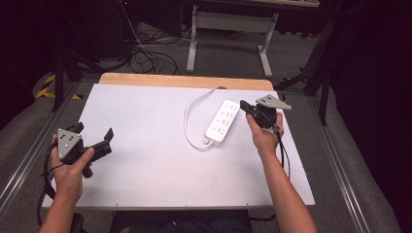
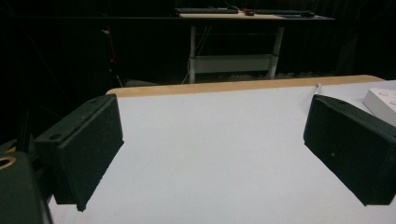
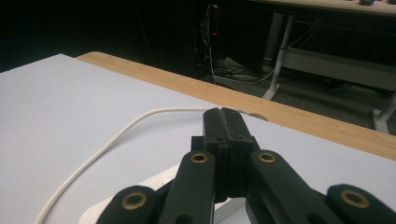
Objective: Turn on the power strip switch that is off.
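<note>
A white power strip (image 1: 222, 122) lies on the white table top (image 1: 145, 165), right of the middle, and its white cable (image 1: 187, 121) loops off to the left. My right gripper (image 1: 243, 106) hovers at the strip's far right end, pointing left. In the right gripper view its jaws (image 3: 222, 114) are pressed together with nothing between them, above the strip (image 3: 154, 189) and the cable (image 3: 107, 144). My left gripper (image 1: 94, 130) is held at the table's left edge. Its jaws (image 2: 212, 140) are wide open and empty. A corner of the strip (image 2: 383, 100) shows at the right of the left gripper view.
A bare wooden strip (image 1: 184, 80) runs along the table's far edge. Beyond it stand a white desk frame (image 1: 228, 29) and loose cables (image 1: 145, 56) on the floor. Metal rails (image 1: 340, 174) flank the table on both sides.
</note>
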{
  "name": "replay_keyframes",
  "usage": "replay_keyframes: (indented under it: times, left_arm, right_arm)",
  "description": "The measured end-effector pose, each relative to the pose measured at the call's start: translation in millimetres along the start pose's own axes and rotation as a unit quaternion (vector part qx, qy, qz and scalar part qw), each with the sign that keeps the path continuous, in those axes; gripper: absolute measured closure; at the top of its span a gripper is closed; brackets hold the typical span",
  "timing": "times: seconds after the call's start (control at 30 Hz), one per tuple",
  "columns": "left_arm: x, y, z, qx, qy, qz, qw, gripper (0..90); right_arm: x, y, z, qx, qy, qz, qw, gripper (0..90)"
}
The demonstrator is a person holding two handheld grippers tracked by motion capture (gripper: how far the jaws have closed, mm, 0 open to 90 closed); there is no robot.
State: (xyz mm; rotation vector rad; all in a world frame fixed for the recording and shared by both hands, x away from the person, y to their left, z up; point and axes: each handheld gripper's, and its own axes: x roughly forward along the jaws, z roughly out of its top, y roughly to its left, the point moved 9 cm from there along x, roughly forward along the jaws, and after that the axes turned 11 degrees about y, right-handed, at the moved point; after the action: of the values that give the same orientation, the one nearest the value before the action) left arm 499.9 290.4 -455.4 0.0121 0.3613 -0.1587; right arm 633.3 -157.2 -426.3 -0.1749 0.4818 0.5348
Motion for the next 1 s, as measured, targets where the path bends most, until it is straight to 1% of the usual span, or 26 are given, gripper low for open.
replay_keyframes:
  times: [0.2,0.33,0.4,0.6,1.0]
  left_arm:
    - [-0.6,-1.0,-0.6,0.002,0.001,-0.001,1.0000,5.3]
    - [-0.3,-2.3,-0.7,0.004,0.001,-0.004,1.0000,5.3]
    - [-0.1,-2.1,-0.8,0.005,0.002,-0.004,1.0000,5.3]
    - [-0.8,-1.7,-1.2,0.003,0.003,-0.003,1.0000,5.3]
    - [-2.8,-0.5,-2.4,0.001,0.003,-0.002,1.0000,5.4]
  right_arm:
    - [2.4,-3.0,-0.5,0.001,0.003,-0.002,1.0000,90.0]
    - [6.7,-3.0,0.0,0.004,0.005,0.001,1.0000,90.0]
    - [8.5,-2.7,-0.2,0.000,0.007,0.000,1.0000,90.0]
    - [12.1,-6.3,0.6,0.005,0.009,-0.002,0.9999,90.0]
    - [17.9,-7.5,-1.6,0.002,0.018,-0.004,0.9998,90.0]
